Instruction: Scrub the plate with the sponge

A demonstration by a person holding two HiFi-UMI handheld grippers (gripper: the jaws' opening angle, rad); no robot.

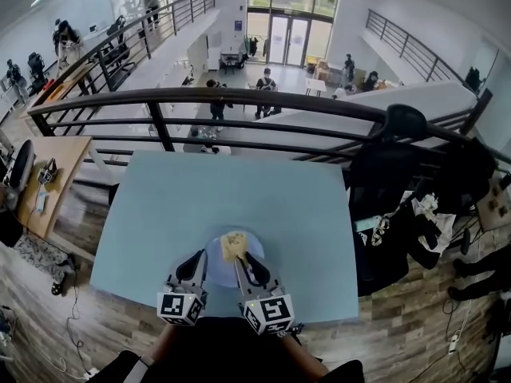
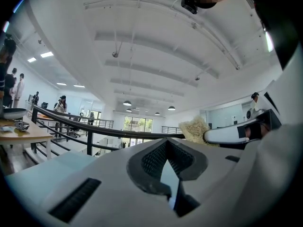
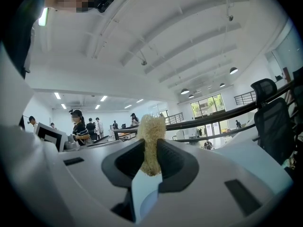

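A round pale-blue plate (image 1: pixel 214 271) lies near the front edge of the light-blue table (image 1: pixel 239 186). A yellowish, rough sponge (image 1: pixel 232 246) rests over the plate's middle, and my right gripper (image 1: pixel 244 260) is shut on it. In the right gripper view the sponge (image 3: pixel 151 131) stands upright between the dark pads of my right gripper (image 3: pixel 150 150). My left gripper (image 1: pixel 194 262) sits at the plate's left rim. In its own view the left gripper (image 2: pixel 168 164) is closed on a thin pale-blue edge, and the sponge (image 2: pixel 194 129) shows to the right.
A black railing (image 1: pixel 239 96) runs behind the table's far edge, with a drop to a lower floor beyond. To the right stands a black office chair (image 1: pixel 399 170) draped with clothes. On the left is a wooden desk (image 1: pixel 56 162). Cables lie on the wooden floor.
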